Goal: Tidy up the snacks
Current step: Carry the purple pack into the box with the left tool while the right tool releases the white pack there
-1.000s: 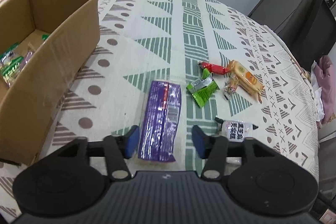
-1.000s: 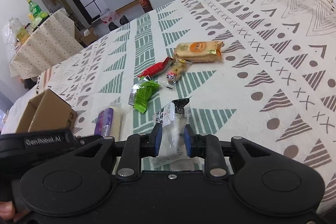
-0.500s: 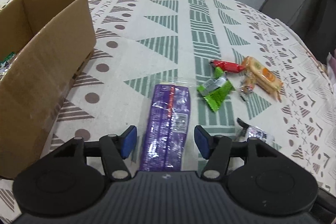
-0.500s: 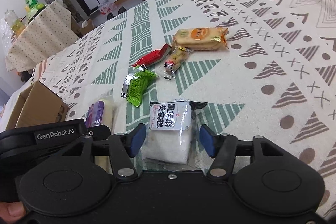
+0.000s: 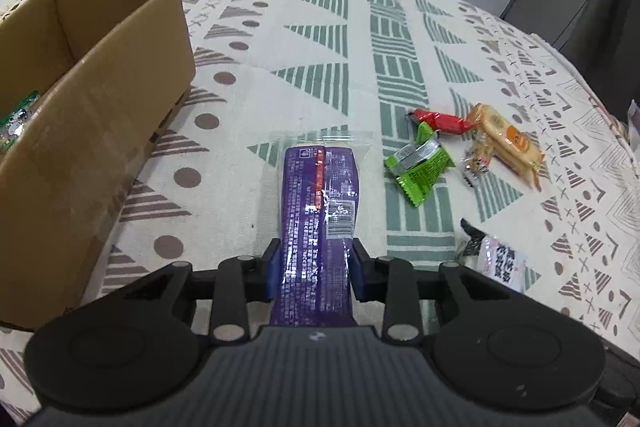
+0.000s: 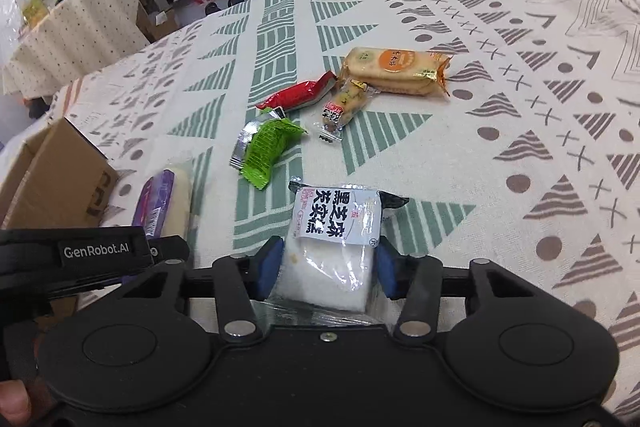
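Purple packet (image 5: 316,227): pinched between the left claw (image 5: 314,269) pads.
White packet (image 6: 334,239): clamped between the right claw (image 6: 326,269) pads.

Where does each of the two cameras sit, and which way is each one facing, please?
Left wrist: on the left gripper, looking forward along its fingers at the purple packet between them; cardboard box to its left.
Right wrist: on the right gripper, facing the white packet; a fingertip shows bottom left.
Shared: purple packet, green packet, box, patterned cloth.
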A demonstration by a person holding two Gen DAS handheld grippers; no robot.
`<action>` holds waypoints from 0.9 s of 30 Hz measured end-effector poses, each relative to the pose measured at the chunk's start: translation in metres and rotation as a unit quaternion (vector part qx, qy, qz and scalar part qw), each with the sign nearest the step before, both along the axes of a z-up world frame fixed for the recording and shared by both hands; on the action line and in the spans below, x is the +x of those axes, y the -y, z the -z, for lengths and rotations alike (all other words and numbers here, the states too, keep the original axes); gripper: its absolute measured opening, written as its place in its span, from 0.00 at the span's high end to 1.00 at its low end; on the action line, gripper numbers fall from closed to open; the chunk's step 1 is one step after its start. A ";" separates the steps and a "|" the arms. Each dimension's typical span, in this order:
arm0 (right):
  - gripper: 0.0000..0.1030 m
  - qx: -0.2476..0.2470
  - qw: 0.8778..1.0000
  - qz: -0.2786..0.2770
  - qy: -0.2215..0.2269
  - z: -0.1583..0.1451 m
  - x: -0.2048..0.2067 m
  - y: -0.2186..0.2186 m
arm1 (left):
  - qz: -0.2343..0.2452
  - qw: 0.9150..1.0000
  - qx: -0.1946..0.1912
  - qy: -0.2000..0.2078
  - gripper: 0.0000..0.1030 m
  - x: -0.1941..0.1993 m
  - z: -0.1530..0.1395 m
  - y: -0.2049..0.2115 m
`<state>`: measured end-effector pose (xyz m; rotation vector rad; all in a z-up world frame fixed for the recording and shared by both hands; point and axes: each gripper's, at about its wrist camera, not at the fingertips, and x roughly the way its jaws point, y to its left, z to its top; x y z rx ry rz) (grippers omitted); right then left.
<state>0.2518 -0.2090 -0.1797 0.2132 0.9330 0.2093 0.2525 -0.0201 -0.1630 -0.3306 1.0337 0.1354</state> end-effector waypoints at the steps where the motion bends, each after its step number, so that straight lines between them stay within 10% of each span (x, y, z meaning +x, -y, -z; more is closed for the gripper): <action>1: 0.54 0.006 1.000 0.001 -0.001 -0.001 -0.001 0.001 | 0.001 1.000 -0.001 0.004 0.68 -0.001 -0.003 0.000; 27: 0.53 0.024 0.994 -0.032 0.098 -0.092 -0.007 -0.049 | -0.042 0.991 -0.022 0.124 0.68 -0.027 -0.092 -0.059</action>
